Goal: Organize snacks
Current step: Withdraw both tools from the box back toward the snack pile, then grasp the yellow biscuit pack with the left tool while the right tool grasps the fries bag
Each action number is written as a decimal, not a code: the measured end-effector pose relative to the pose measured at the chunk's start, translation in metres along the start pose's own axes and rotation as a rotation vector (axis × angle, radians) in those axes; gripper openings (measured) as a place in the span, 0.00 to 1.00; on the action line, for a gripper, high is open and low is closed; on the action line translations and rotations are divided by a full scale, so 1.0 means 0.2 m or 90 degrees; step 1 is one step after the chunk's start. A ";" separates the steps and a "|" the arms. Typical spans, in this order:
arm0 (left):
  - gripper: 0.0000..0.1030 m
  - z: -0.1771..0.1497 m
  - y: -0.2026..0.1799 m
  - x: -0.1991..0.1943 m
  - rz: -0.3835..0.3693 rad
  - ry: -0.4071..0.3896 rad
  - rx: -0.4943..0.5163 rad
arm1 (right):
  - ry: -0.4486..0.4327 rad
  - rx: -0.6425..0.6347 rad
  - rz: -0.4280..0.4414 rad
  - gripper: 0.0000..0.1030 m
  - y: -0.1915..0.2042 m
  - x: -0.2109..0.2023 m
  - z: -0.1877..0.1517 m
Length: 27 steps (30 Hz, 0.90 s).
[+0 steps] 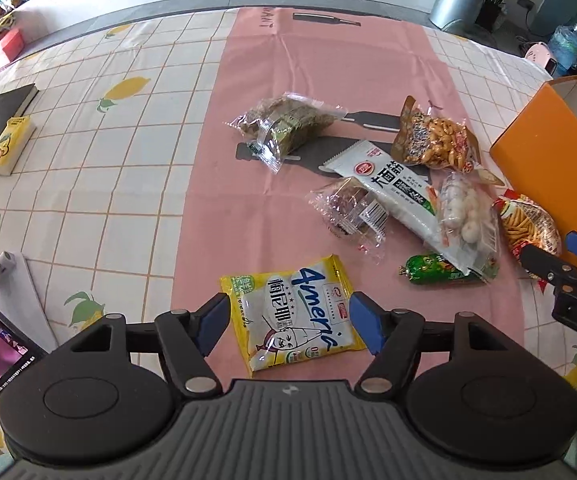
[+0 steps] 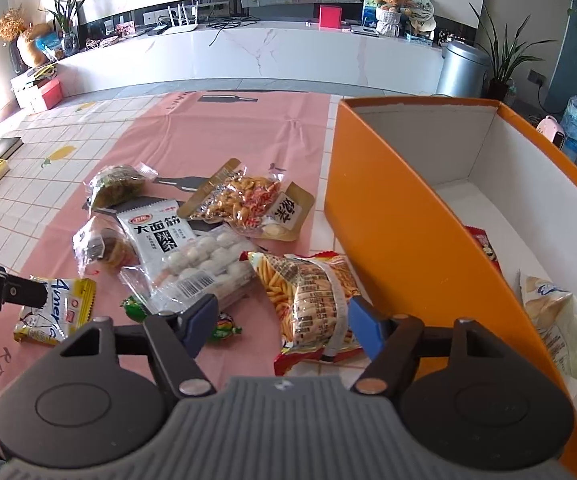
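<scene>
- You are holding your left hand-held gripper (image 1: 288,322) right over the yellow packet (image 1: 292,312), which is lying flat on the counter (image 1: 128,168) directly ahead of and between its fingers.
- The packet's long axis is running roughly across the gap, tilted a little, so its two short ends are sitting just inside the blue pads (image 1: 364,326).
- That gripper's jaws are standing wide apart and are gripping nothing; whether the pads are brushing the packet's edges I cannot tell.
- Your right hand-held gripper (image 2: 284,324) is hovering over the chip bag (image 2: 308,300), which is lying ahead of it with its long axis pointing away from you, along the fingers.
- Its jaws are also spread wide and empty; the right pad is sitting just beside the bag's edge.
- The orange box (image 2: 388,216) is standing immediately to the right of the right gripper, so that hand is the nearer one to it; two packets are already lying inside.
- The left gripper is well apart from the box, with the snack pile (image 1: 400,196) lying between.
</scene>
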State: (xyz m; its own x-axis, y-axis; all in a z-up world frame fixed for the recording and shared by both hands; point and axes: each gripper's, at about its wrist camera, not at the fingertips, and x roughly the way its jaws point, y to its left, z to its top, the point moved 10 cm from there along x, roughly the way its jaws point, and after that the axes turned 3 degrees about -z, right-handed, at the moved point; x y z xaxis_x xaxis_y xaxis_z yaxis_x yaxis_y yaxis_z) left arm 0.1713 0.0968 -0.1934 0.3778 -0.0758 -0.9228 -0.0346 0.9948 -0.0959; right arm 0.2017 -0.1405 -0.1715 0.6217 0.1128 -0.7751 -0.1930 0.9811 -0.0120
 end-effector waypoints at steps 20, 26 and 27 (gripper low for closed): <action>0.75 -0.16 -0.19 0.01 -0.143 0.062 0.014 | 0.033 0.057 0.067 0.42 0.03 -0.04 -0.04; 0.84 -0.09 -0.19 -0.04 -0.042 -0.001 0.174 | 0.017 0.078 0.046 0.59 -0.02 -0.03 0.00; 0.85 -0.09 -0.20 -0.03 -0.044 -0.003 0.205 | 0.017 0.087 0.047 0.59 -0.03 -0.01 0.01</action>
State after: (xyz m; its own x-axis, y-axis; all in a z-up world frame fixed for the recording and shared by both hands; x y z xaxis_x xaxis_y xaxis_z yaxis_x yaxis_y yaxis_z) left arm 0.1549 0.0560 -0.1911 0.3730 -0.1447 -0.9165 0.2849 0.9579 -0.0353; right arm 0.2026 -0.1460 -0.1679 0.5884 0.1837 -0.7874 -0.1314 0.9826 0.1310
